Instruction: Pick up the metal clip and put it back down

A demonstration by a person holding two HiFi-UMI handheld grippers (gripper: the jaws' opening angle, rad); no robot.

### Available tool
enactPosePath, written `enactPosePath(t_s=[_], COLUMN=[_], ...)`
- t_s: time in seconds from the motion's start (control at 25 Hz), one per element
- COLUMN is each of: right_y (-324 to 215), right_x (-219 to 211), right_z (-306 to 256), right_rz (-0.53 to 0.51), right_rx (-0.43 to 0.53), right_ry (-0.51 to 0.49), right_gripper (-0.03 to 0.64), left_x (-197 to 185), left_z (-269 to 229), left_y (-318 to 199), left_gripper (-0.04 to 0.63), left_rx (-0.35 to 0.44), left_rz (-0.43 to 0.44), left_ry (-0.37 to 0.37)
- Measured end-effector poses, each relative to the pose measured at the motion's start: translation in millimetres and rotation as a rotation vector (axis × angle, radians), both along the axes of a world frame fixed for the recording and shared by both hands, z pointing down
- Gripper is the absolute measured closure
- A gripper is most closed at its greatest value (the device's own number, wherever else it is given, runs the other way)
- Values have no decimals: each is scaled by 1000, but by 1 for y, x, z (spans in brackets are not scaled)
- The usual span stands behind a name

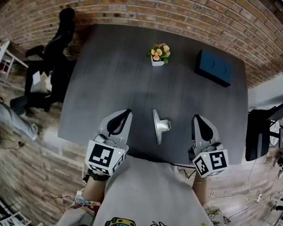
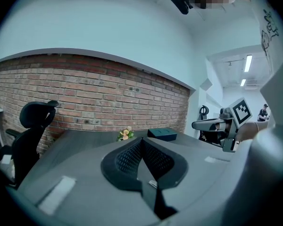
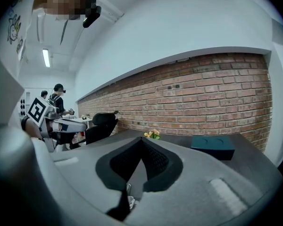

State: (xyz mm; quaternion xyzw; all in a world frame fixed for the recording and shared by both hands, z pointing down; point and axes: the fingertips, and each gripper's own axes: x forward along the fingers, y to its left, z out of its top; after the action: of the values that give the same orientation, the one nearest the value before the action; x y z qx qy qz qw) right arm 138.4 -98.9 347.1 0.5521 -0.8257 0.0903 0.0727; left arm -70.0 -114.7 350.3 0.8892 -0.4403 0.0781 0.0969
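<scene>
Left gripper (image 1: 126, 112) clenched, jaws together, nothing between them; the left gripper view shows its tips (image 2: 142, 141) meeting with only bare tabletop ahead. Right gripper (image 1: 197, 118) also clenched and empty, tips (image 3: 142, 141) meeting in its own view. Both hover over the near strip of the dark grey surface (image 1: 113, 79), well apart from each other, pointing away from the person and only slightly down.

Metal clip (image 1: 159, 125) lies on the surface between the two grippers, touching neither and a bit closer to the left one. Its long axis runs near-to-far, roughly parallel to both grippers. A short tab sticks out sideways from its middle toward the right gripper.

The near edge of the surface runs just under the gripper bodies, so the clip sits close to that edge. A wide bare stretch lies beyond the clip, up to the small flower pot (image 1: 158, 54) near the far edge. A dark blue box (image 1: 213, 68) sits toward the far right corner, close to the right edge and well apart from the clip. Brick wall (image 1: 179, 8) stands behind the far edge. A black office chair (image 1: 56, 55) stands off the left edge, on the floor.
</scene>
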Motion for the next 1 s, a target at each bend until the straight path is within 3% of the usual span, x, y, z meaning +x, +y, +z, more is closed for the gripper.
enactPosePath(t_s=[1.0], right_y=[0], right_x=[4], right_z=[9], right_rz=[-3], right_rx=[-32], right_ry=[-26], right_gripper=[615], left_x=[3], left_z=[9], left_y=[0], left_gripper=[597], left_rx=[13], left_rz=[36], left_ry=[-8])
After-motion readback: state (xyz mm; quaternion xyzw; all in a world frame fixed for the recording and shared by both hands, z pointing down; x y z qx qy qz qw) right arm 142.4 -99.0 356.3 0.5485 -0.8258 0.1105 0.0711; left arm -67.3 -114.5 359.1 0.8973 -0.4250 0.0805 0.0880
